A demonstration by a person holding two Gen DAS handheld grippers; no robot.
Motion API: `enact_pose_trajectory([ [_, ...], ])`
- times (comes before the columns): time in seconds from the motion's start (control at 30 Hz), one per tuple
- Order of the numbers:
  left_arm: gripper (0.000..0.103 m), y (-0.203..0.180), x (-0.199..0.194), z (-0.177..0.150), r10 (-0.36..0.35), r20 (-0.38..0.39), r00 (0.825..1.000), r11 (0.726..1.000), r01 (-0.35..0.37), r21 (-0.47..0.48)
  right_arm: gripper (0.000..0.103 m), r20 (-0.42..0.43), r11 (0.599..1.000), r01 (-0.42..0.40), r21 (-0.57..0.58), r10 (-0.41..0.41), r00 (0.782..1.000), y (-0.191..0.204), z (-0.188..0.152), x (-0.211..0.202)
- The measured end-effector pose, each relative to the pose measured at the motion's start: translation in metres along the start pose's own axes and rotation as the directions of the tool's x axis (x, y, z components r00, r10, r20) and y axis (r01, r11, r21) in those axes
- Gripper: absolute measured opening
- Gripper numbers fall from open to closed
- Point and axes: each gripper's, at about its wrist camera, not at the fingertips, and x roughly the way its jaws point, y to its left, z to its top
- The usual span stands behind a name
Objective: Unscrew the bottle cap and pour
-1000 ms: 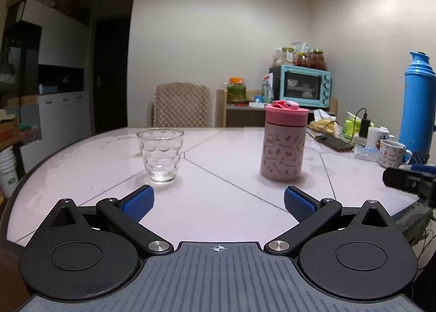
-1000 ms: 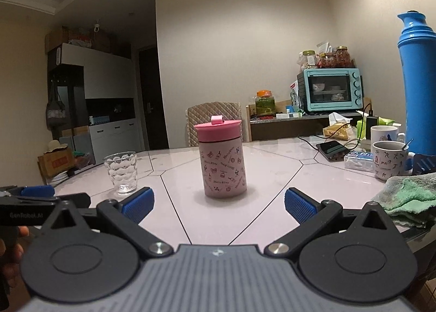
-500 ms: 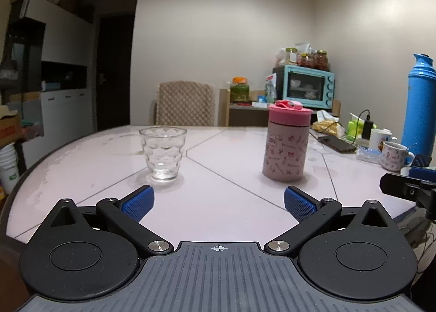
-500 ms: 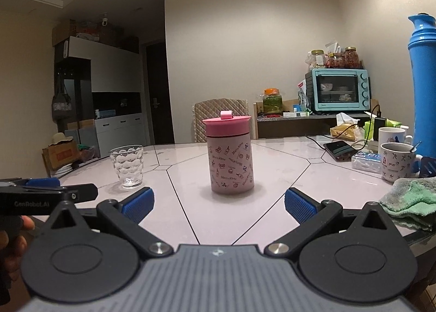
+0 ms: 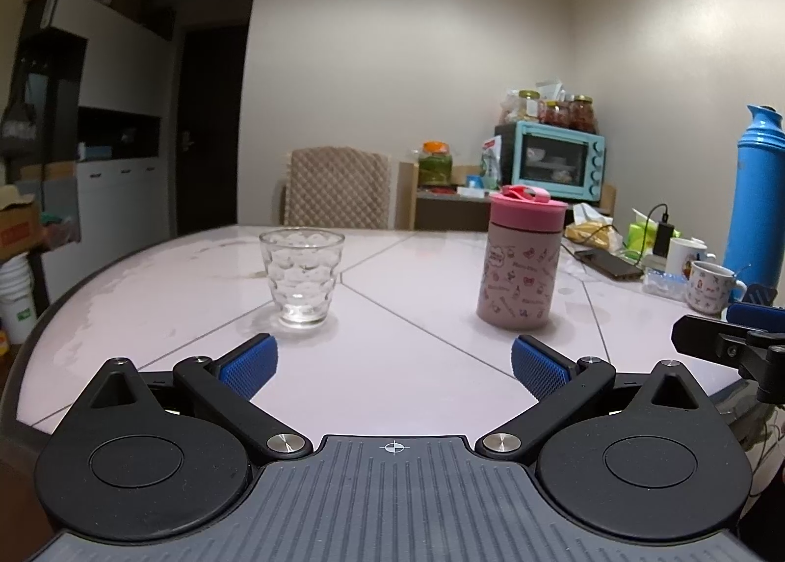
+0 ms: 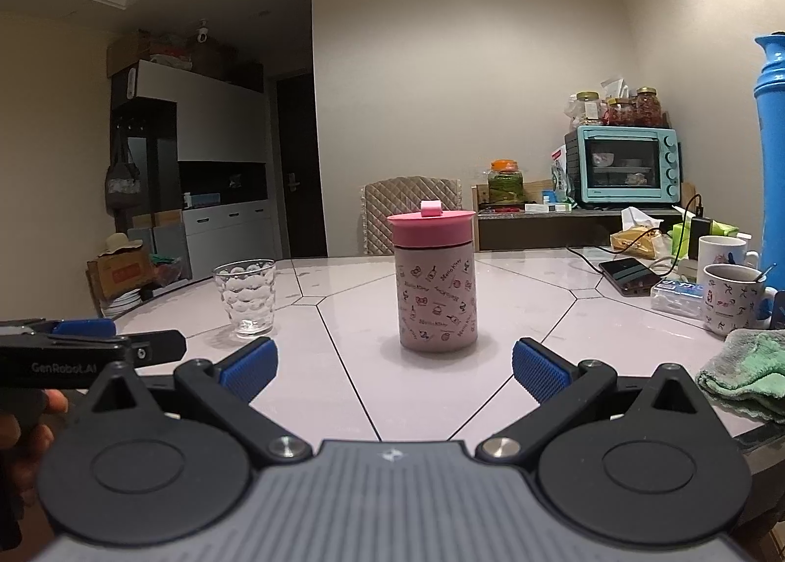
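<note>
A pale pink printed bottle with a darker pink screw cap stands upright on the white table. An empty dimpled glass stands to its left. My left gripper is open and empty, short of both, between glass and bottle. My right gripper is open and empty, with the bottle straight ahead between its fingers' lines but farther off. Each gripper shows at the edge of the other's view.
At the table's right stand a tall blue thermos, mugs, a phone with cable and a green cloth. A chair is behind the table. A teal oven sits on a shelf.
Both grippers have tilted and shifted slightly, so bottle and glass sit a little lower and nearer in view. Both stay open. Bottle and glass have not moved.
</note>
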Motion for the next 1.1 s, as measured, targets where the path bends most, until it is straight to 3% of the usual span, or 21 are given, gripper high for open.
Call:
enact_pose_trajectory([
  [1.1, 0.103, -0.012, 0.015, 0.004, -0.032, -0.007, 0.999, 0.999, 0.032, 0.026, 0.103, -0.005, 1.000, 0.016, 0.014, -0.016, 1.000, -0.015, 0.004, 0.008],
])
